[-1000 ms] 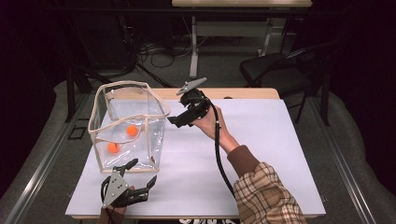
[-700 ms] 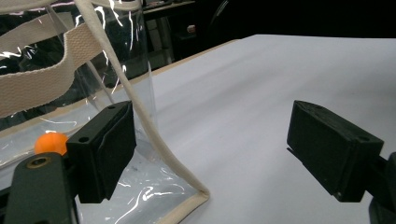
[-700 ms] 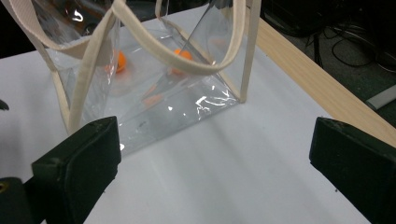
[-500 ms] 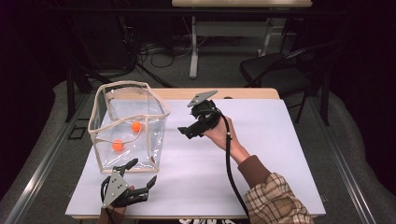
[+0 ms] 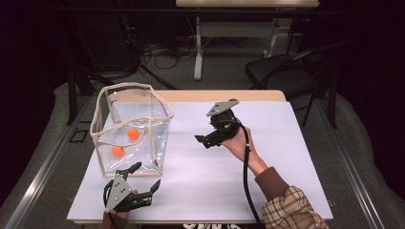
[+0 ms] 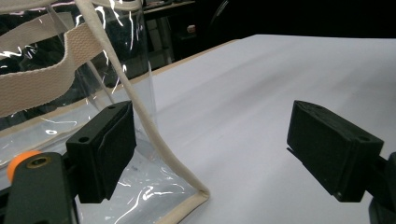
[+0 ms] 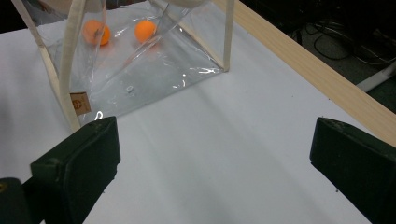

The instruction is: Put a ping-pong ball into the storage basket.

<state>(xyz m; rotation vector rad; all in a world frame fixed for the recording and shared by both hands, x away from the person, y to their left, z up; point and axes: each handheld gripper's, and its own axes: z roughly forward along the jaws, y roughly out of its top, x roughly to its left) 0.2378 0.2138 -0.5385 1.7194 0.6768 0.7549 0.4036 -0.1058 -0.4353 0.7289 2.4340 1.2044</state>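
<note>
Your right gripper (image 5: 206, 141) hangs beside the clear bag (image 5: 131, 129), jaws spread and empty; two orange balls (image 5: 125, 142) sit inside. Left gripper (image 5: 143, 183), also released, waits by the bag's near corner: steady that rim before moving on.

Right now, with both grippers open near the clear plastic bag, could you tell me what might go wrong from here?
1. The left gripper has its jaws open astride the clear plastic bag with cream trim; closing carelessly might crease the soft wall or drag the bag across the white table.
2. The bag looks light and floppy, so a nudge could tip it and let the two orange balls roll about.
3. The right gripper trails a black cable that could snag.
</note>
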